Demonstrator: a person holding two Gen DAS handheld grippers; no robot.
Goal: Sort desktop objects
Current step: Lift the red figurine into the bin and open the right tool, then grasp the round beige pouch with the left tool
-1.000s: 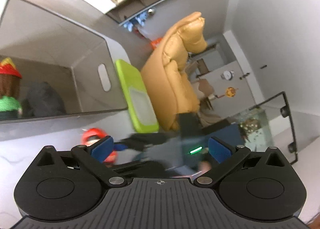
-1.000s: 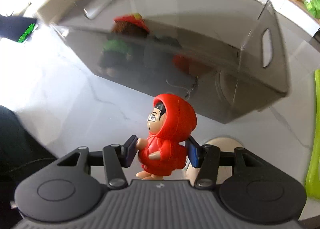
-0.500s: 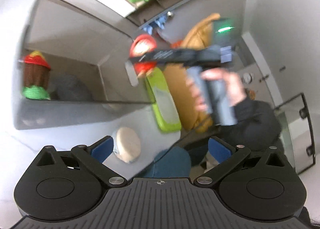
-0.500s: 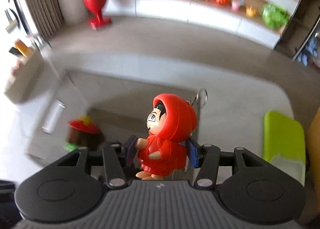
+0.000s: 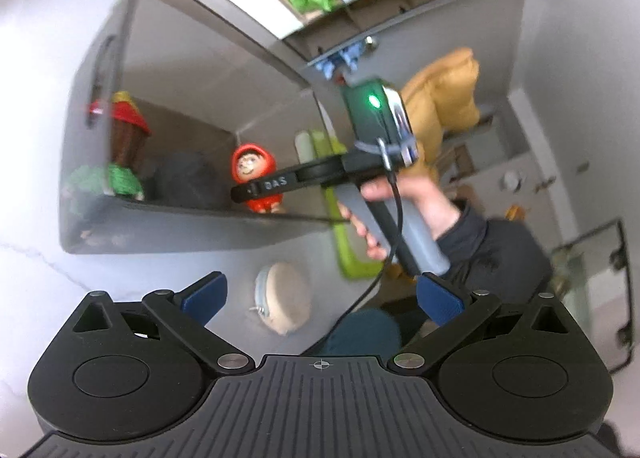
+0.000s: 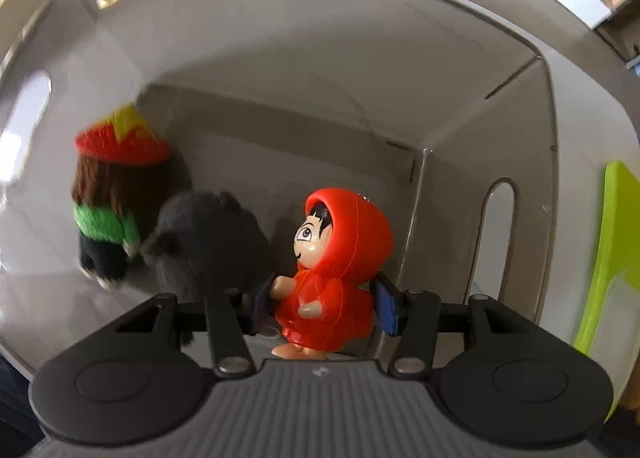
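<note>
Your right claw (image 6: 322,304) has carried the red hooded plastic figurine (image 6: 334,266) into the grey storage bin (image 6: 520,129), gripped upright between its pads, facing the dark plush.

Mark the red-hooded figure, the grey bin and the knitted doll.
Red-hooded figure (image 6: 352,234), right wrist view, on its hood.
Grey bin (image 6: 320,69), right wrist view, on its far wall.
Knitted doll (image 6: 106,217), right wrist view, on its green sweater.

Grey bin (image 6: 460,69): one. Dolls: three, namely red-hooded figure (image 6: 340,258), knitted doll (image 6: 116,193), dark plush (image 6: 208,242). Green tray (image 5: 344,217): one. Round beige pouch (image 5: 284,302): one.
</note>
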